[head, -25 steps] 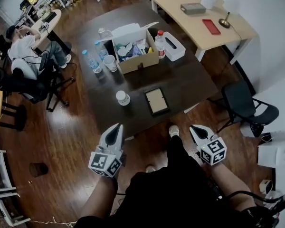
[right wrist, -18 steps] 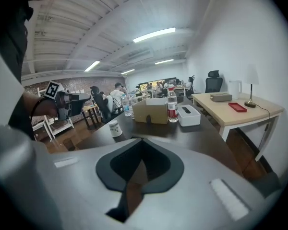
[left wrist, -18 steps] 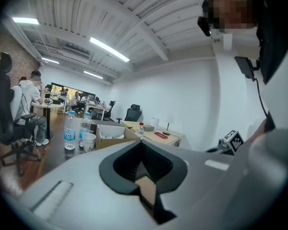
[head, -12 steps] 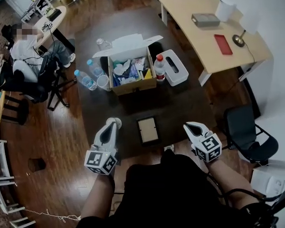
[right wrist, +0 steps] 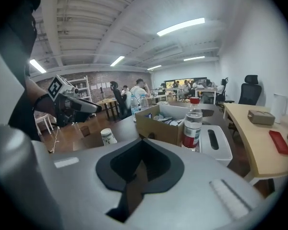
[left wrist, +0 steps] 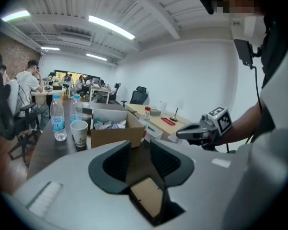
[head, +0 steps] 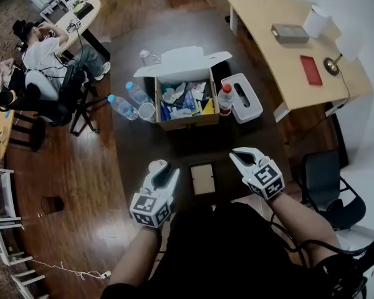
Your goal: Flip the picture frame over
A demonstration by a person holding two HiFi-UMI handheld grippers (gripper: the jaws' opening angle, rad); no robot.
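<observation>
Left gripper [head: 165, 172] jaws just opening, apart, clamping nothing; right gripper [head: 237, 156] jaws together. One picture frame [head: 202, 178], black rim, tan panel, flat on dark table [head: 137, 148] between the two grippers.

Nothing legible; the bottle label [right wrist: 191, 133] seems too blurred to read.

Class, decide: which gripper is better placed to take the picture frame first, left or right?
Probably left. The left gripper has just been opening its fingers, lined up on the dark-rimmed tan rectangular picture frame, nothing between them yet. The right gripper is shut.
</observation>
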